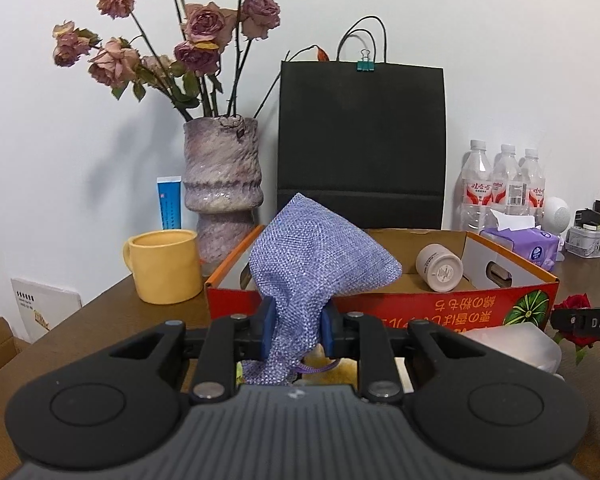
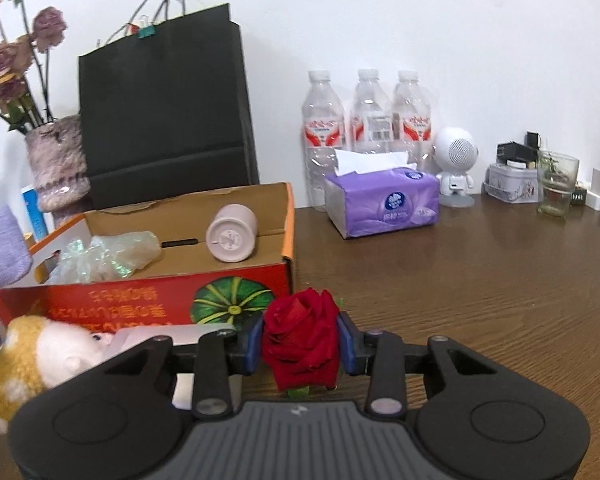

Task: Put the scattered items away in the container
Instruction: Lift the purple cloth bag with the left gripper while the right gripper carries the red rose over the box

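Over the near wall of the cardboard box (image 1: 380, 308), the left tool (image 1: 298, 326) is clamped on a purple mesh pouch (image 1: 316, 256) beside a boxed pale jar (image 1: 439, 267); from the right wrist, the right tool (image 2: 300, 344) pinches a red rose (image 2: 300, 332) outside it, a plush toy (image 2: 32, 360) left on the bench (image 2: 460, 280).

left tool (image 1: 298, 330) clamps purple pouch (image 1: 312, 264) | before cardboard box (image 1: 380, 308)

A home: wooden table (image 2: 480, 280), vase (image 1: 222, 184) (dried roses), tissue box (image 2: 384, 204).

"DAS" on black strap (image 1: 588, 322), upside-down Japanese lettering – cardboard box (image 1: 452, 308)
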The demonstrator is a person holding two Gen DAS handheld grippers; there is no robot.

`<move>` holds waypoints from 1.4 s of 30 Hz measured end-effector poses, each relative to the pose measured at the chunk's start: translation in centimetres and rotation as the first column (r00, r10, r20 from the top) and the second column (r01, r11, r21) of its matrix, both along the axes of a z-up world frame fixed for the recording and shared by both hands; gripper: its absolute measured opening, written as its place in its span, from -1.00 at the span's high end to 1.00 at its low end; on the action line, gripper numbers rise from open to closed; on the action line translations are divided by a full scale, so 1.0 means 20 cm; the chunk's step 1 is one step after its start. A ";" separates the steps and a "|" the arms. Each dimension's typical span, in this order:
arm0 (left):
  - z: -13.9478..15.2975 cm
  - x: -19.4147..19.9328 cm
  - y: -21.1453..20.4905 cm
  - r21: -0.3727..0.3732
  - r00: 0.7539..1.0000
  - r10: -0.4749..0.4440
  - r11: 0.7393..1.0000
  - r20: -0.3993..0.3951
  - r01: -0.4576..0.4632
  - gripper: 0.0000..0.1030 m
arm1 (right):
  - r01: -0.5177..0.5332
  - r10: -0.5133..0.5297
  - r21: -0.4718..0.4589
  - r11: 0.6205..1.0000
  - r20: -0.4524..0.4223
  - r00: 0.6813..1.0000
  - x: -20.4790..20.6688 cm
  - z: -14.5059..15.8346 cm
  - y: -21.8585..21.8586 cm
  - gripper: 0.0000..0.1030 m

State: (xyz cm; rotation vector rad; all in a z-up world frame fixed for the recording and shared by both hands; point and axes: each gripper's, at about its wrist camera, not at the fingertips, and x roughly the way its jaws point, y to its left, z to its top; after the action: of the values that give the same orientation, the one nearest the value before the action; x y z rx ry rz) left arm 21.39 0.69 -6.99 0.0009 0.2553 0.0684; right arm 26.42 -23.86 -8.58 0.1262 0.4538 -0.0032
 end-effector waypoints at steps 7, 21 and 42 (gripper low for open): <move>0.01 -0.07 0.07 -0.051 0.999 0.023 0.998 -0.028 -0.025 0.55 | 0.013 -0.014 0.045 0.999 0.022 1.000 -0.10 0.04 -0.06 0.34; 0.08 -0.32 0.08 -0.069 1.000 -0.023 0.997 -0.012 0.022 0.55 | -0.152 0.149 0.104 0.983 0.036 0.988 -0.38 0.15 0.05 0.34; 0.18 -0.50 0.04 -0.061 0.994 -0.102 0.993 0.034 0.103 0.55 | -0.277 0.263 0.085 0.957 0.148 0.953 -0.62 0.35 0.16 0.34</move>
State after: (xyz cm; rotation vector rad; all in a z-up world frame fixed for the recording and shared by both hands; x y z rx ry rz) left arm 11.48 1.49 -3.41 -0.0497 0.2266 -0.0419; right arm 14.00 -20.75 -1.55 0.1652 0.3328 0.2979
